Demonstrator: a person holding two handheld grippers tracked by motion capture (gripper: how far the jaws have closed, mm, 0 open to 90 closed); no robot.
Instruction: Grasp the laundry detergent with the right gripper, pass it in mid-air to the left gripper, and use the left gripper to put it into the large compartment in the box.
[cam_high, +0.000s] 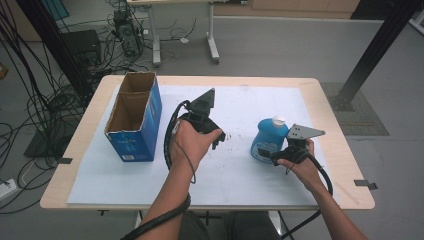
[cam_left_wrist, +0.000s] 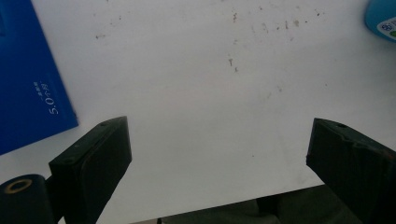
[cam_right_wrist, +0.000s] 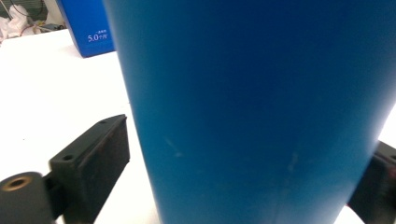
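- my right gripper (cam_high: 280, 155) sits at a smooth, rounded blue bottle (cam_high: 269, 138) with a white cap (cam_high: 278, 120), standing on the right of the white sheet (cam_high: 235, 175).
- in the right gripper view the bottle (cam_right_wrist: 252, 107) stands between my jaws; the left pad is just apart from it, so i can't tell if it's gripped.
- my left gripper (cam_left_wrist: 219, 158) is spread wide over bare, speckled sheet (cam_left_wrist: 205, 84) mid-table.
- an open blue cardboard box (cam_high: 135, 117), sharp-cornered, stands on the left.
- open room lies between box and bottle.
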